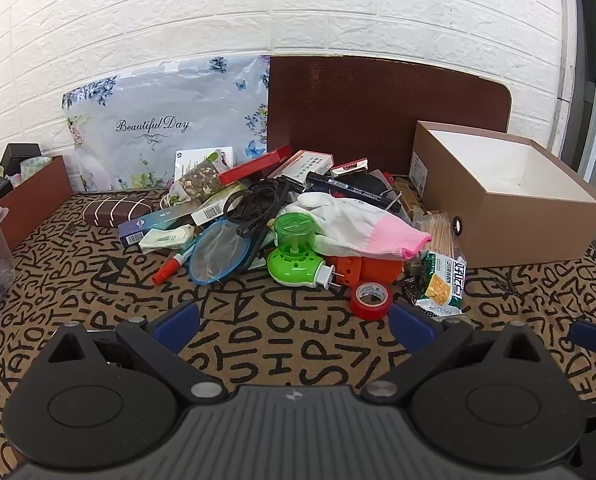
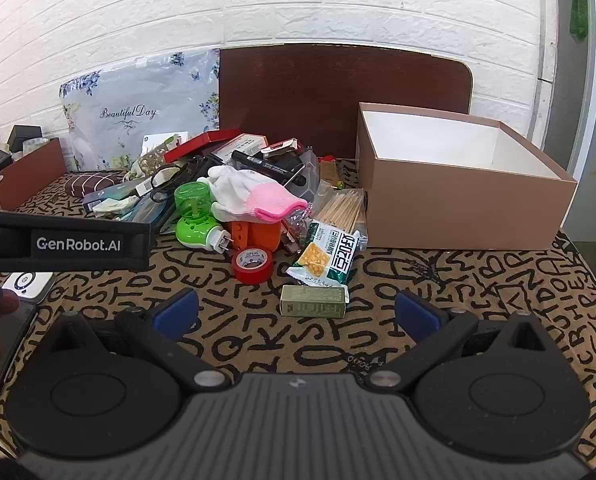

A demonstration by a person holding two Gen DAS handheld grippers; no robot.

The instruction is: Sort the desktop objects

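Letter-print tablecloth (image 1: 281, 332), pile (image 1: 298, 216) burying items, both grippers (image 1: 293, 322) (image 2: 295, 314) wide open, empty

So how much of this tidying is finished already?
Hardly any, by the look of it. Done: nothing obvious; the big brown box on the right looks empty inside. In hand: nothing; the left gripper and right gripper are both open, hovering short of the pile. Left: nearly all of it, including the red tape roll, the green plug-in device, the white and pink glove and the snack packet.
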